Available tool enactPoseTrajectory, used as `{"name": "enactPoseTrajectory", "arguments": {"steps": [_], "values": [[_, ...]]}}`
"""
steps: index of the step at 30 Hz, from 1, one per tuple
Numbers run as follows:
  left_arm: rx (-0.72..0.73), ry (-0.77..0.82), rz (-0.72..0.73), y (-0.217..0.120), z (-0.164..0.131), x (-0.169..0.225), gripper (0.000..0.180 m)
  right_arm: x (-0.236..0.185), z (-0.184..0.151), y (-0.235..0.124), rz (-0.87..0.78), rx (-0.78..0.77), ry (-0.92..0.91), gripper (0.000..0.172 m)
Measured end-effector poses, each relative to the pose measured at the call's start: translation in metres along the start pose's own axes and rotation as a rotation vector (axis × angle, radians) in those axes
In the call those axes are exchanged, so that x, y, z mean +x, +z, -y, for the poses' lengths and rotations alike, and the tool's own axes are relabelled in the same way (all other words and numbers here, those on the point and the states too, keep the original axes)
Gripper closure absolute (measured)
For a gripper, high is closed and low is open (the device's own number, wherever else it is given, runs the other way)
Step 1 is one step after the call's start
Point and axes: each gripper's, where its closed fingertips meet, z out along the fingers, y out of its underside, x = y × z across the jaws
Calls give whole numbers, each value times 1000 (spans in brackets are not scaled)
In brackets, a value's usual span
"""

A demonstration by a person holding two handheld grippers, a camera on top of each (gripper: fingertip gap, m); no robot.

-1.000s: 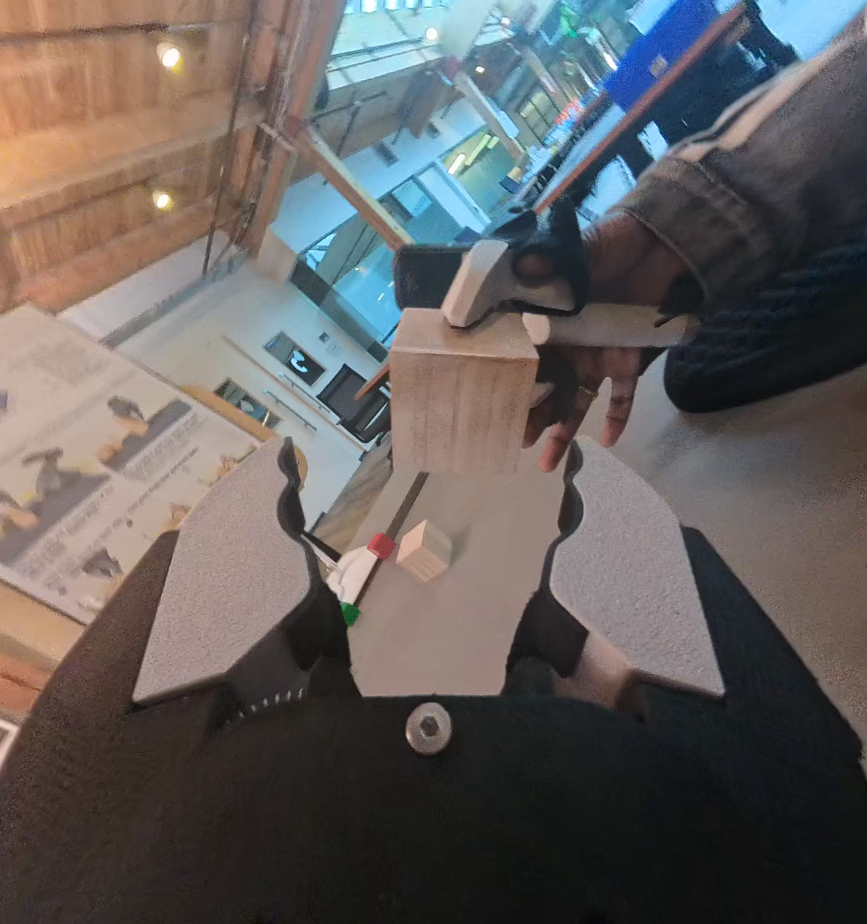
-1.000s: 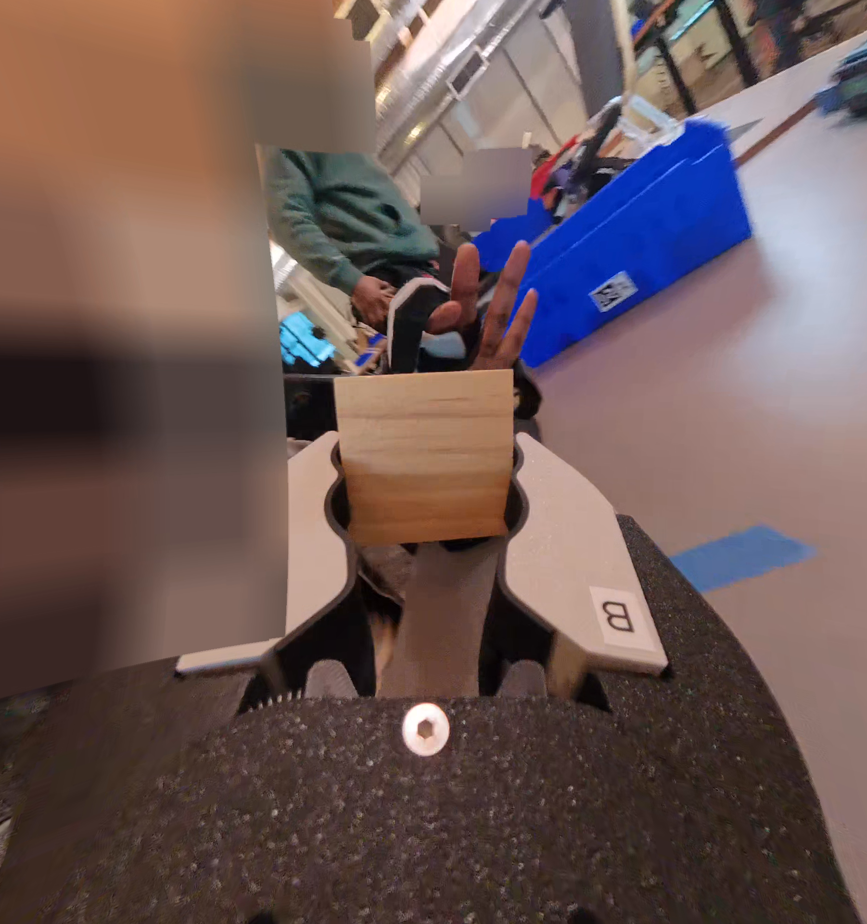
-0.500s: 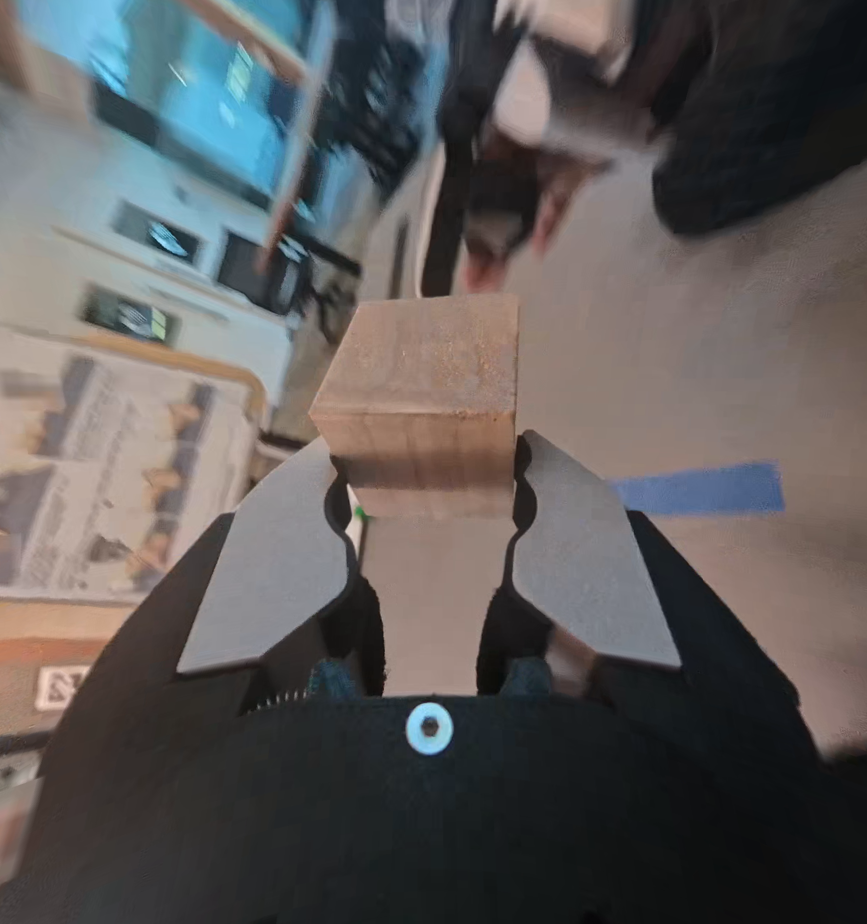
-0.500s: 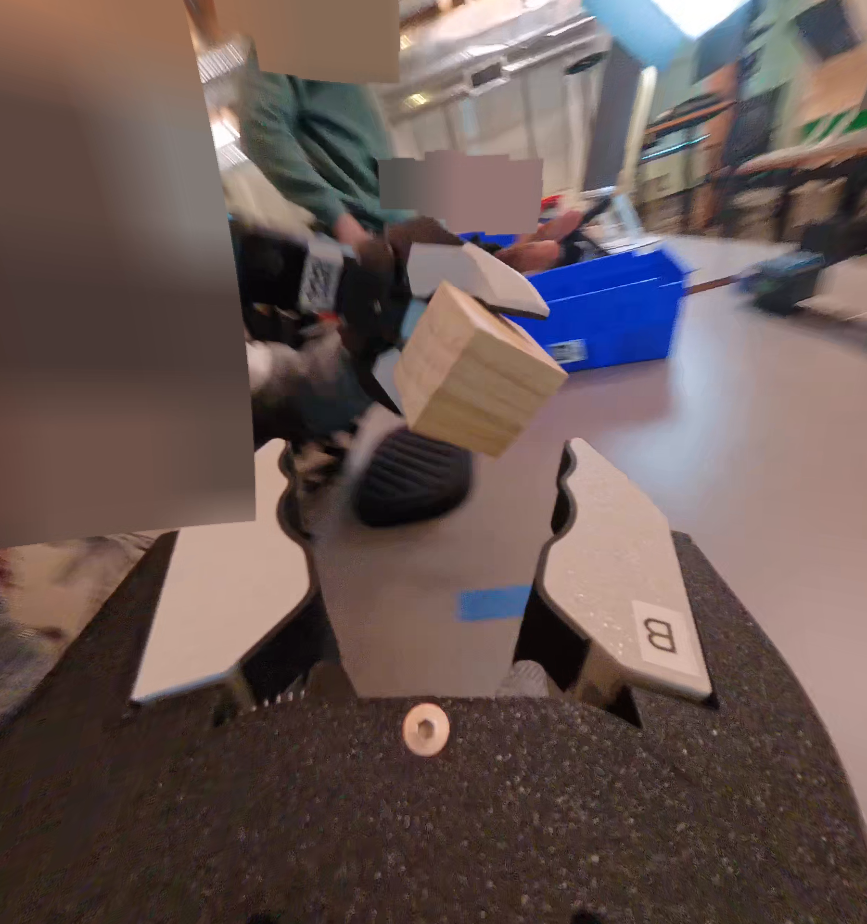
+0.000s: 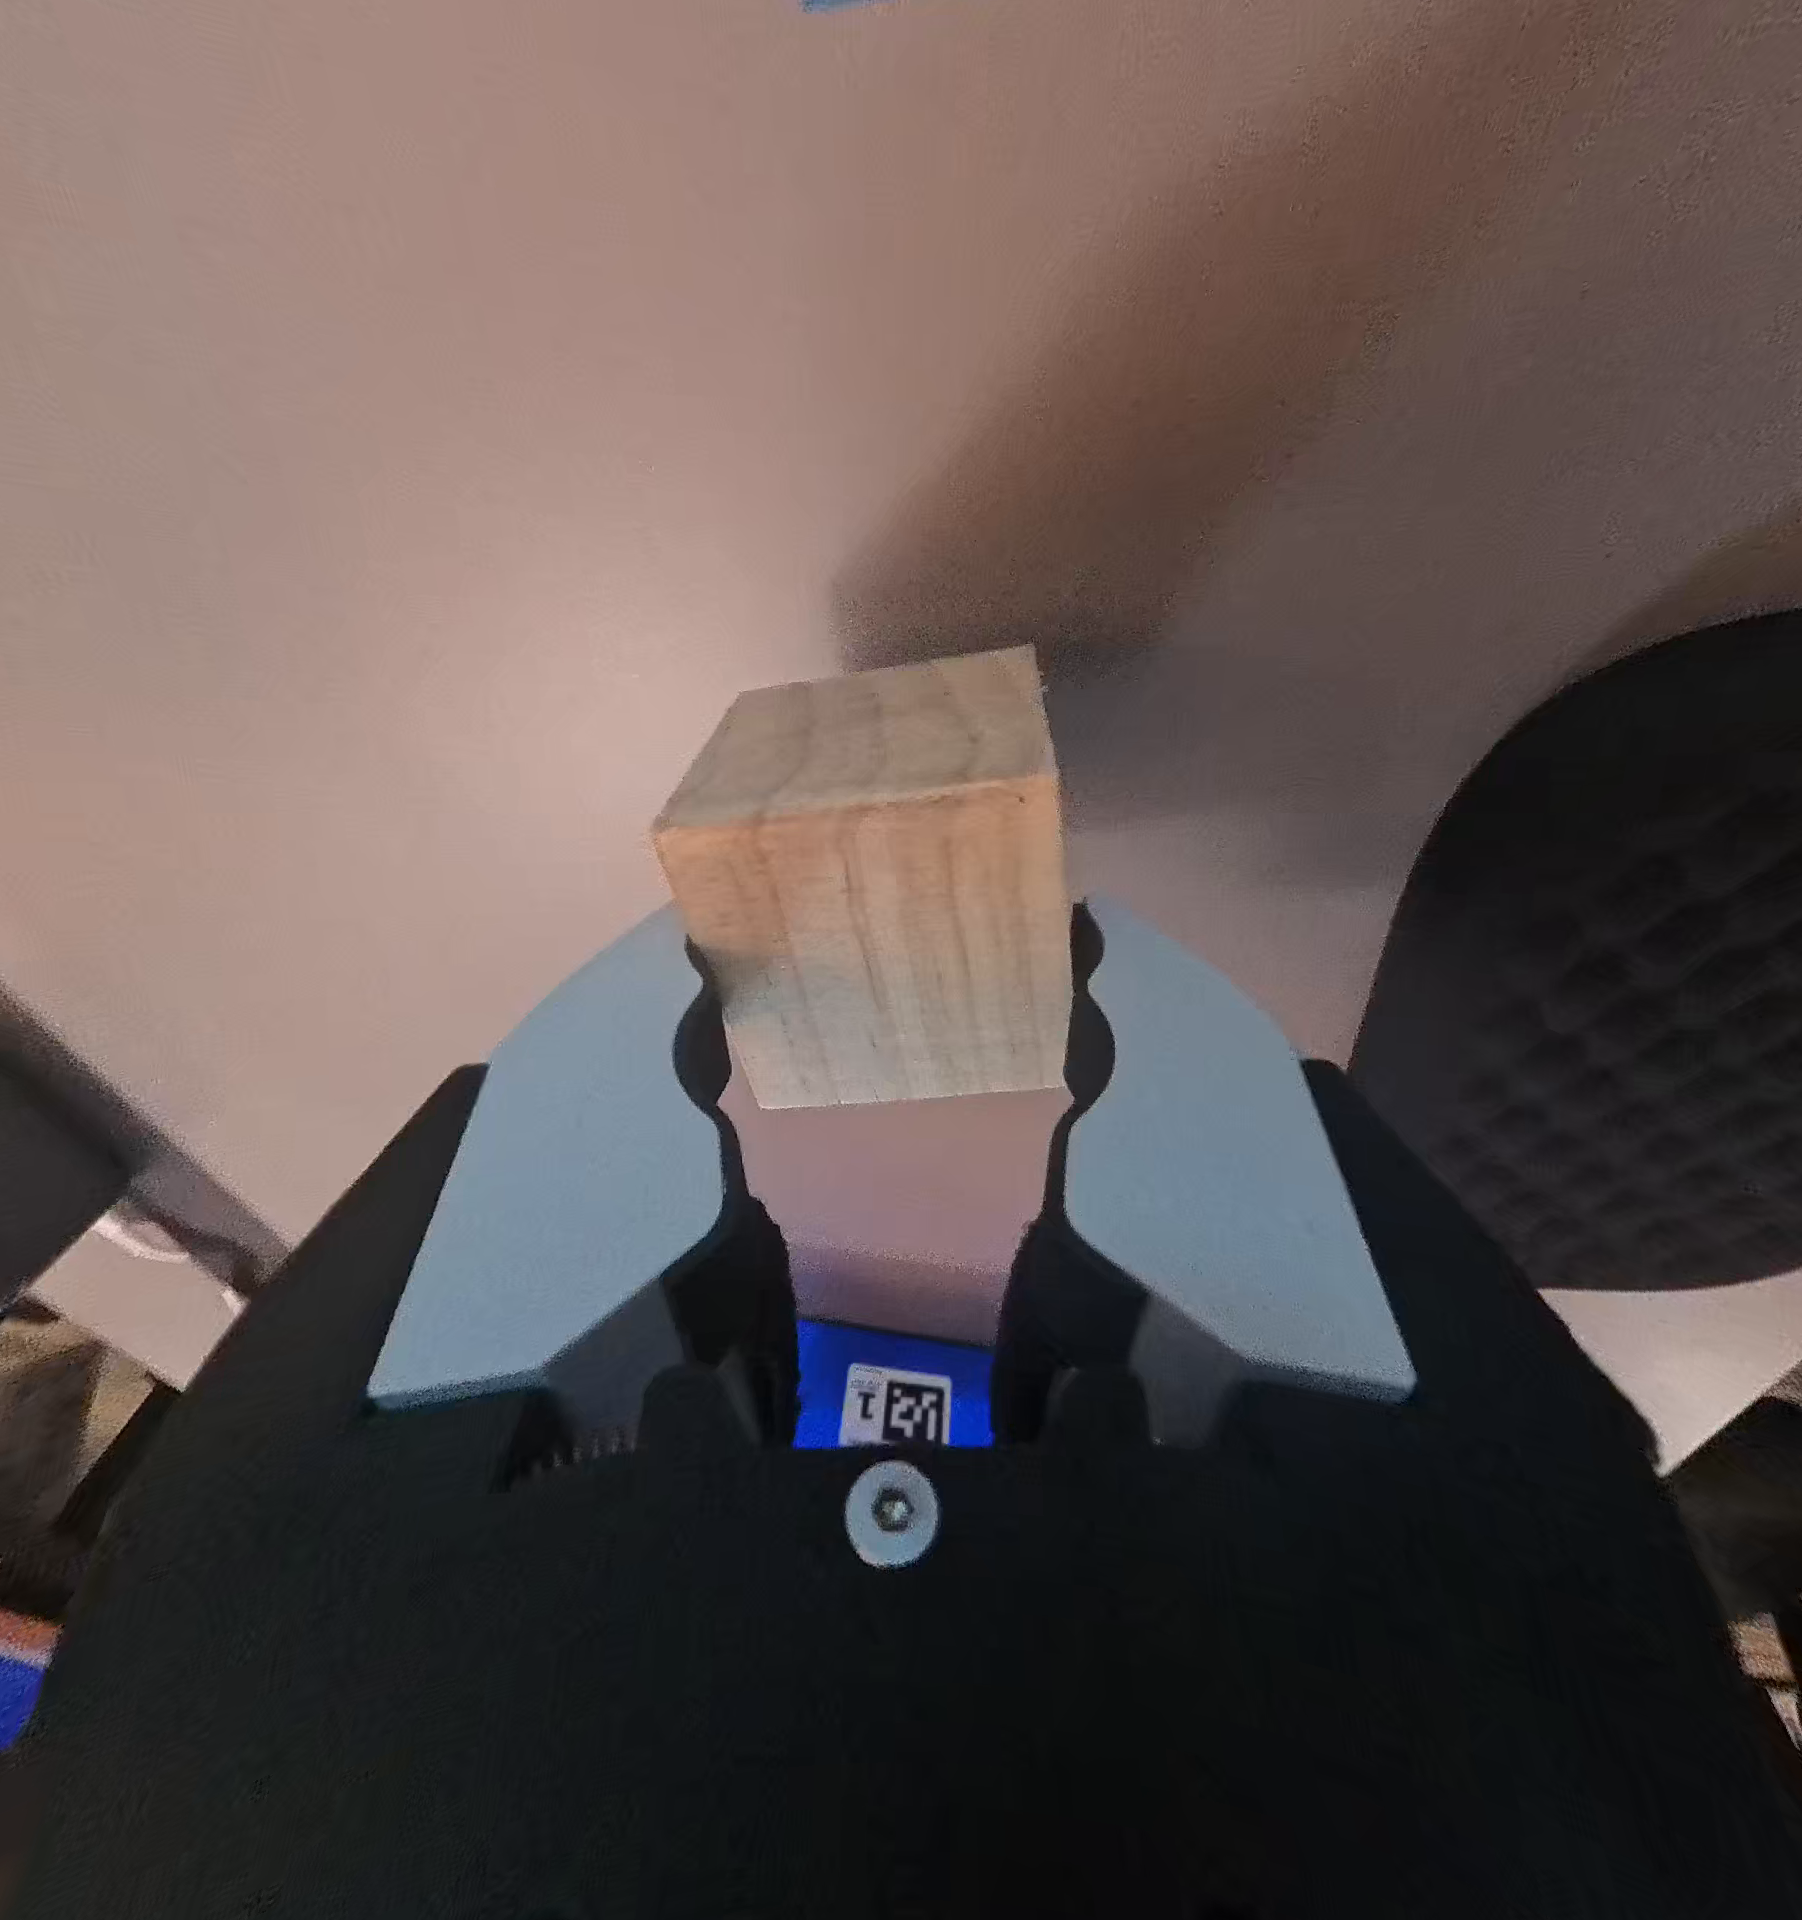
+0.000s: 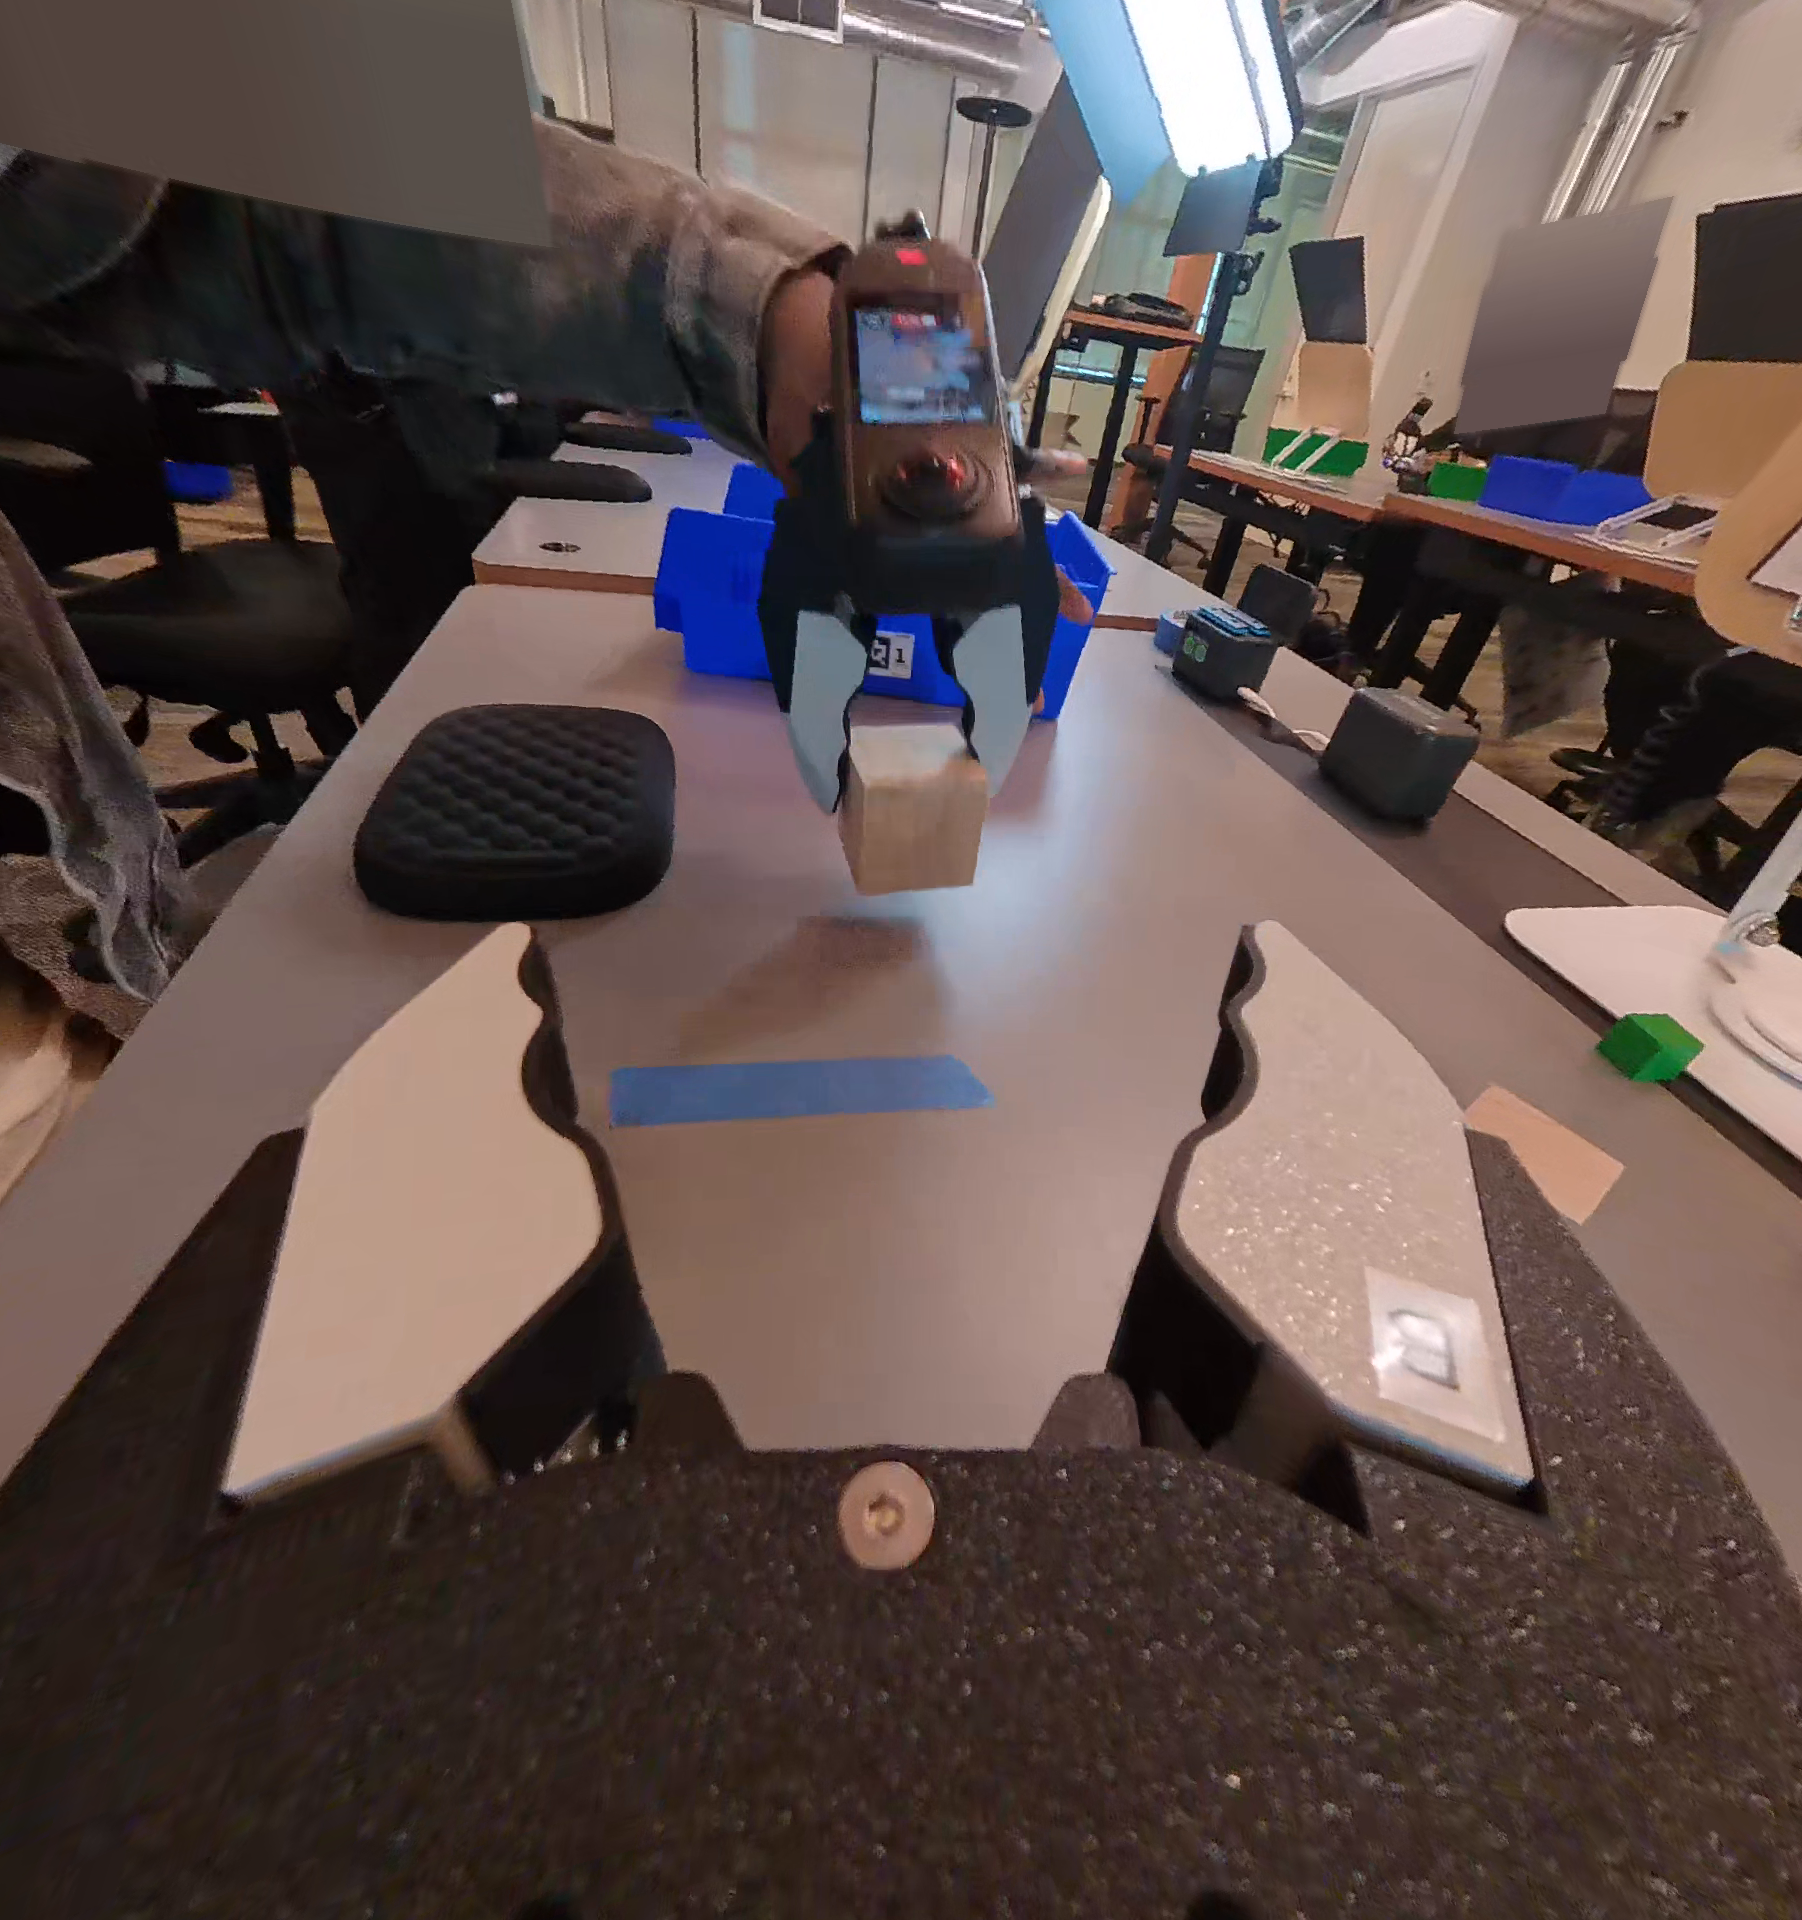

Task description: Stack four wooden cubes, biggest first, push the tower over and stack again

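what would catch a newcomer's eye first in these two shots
First, the pale wooden cube, pinched between the left claw's fingers and hanging above the grey table at the centre of the right wrist view. Next, the right claw in the foreground, spread wide with nothing in it, framing a strip of blue tape. A black quilted pad lies left of the cube, blue bins behind it.

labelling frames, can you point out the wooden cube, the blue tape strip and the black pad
wooden cube (image 6: 912, 831), right wrist view, on its front face below the left gripper (image 6: 907, 764) fingers
blue tape strip (image 6: 798, 1089), right wrist view, on its middle
black pad (image 6: 518, 810), right wrist view, on its quilted top
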Motion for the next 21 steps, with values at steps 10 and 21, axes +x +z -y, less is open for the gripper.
{"name": "enactPoseTrajectory", "arguments": {"steps": [10, 21], "values": [[15, 5, -92, 16, 3, 5, 117, -1, 1, 0, 0, 13, 0, 52], [230, -121, -44, -14, 24, -15, 78, 1, 3, 1, -16, 33, 17, 46]]}}
